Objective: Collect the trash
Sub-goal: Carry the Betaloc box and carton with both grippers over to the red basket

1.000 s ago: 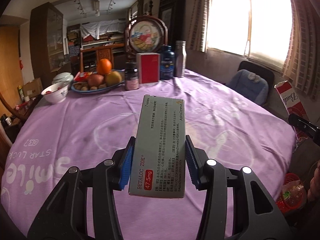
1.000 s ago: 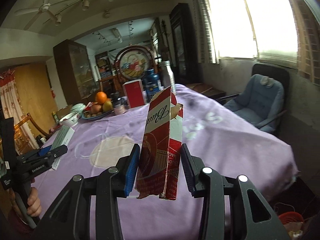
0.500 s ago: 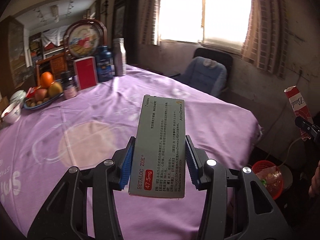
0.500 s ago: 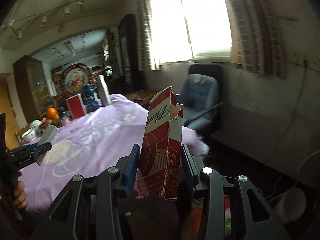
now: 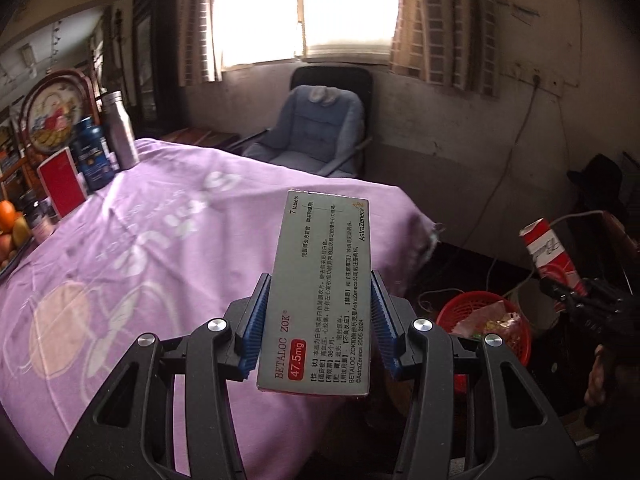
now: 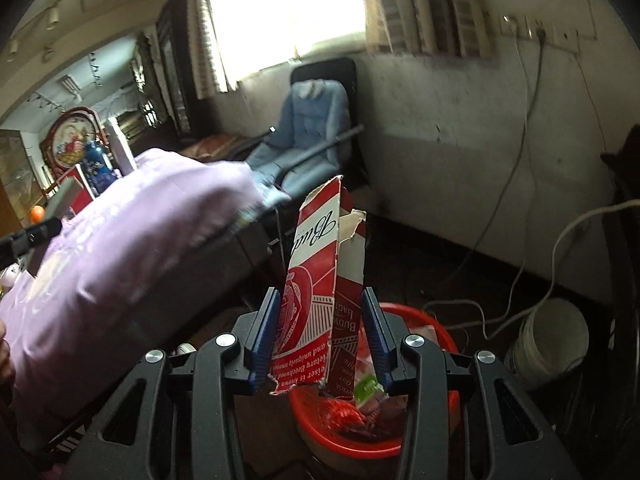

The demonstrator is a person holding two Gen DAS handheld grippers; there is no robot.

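My left gripper [image 5: 318, 320] is shut on a grey Betaloc medicine box [image 5: 320, 296] and holds it above the front edge of the purple table [image 5: 120, 260]. My right gripper [image 6: 322, 334] is shut on a torn red-and-white Budweiser carton [image 6: 320, 280] and holds it just above a red trash basket [image 6: 440, 432] on the floor, with wrappers inside. The left wrist view shows that basket [image 5: 456, 308] to the right, beyond the table, and the carton [image 5: 552, 252] above it in the right gripper [image 5: 568, 292].
A blue armchair [image 5: 316, 132] stands under the window. Bottles [image 5: 120, 136], a red box [image 5: 60, 180] and fruit [image 5: 8, 216] stand at the table's far left. A white bucket [image 6: 548, 336] and loose cables [image 6: 520, 184] are on the floor by the wall.
Both grippers have swung right, away from the table towards the floor. The right gripper has dropped over the red basket with the carton. Both still hold their items.
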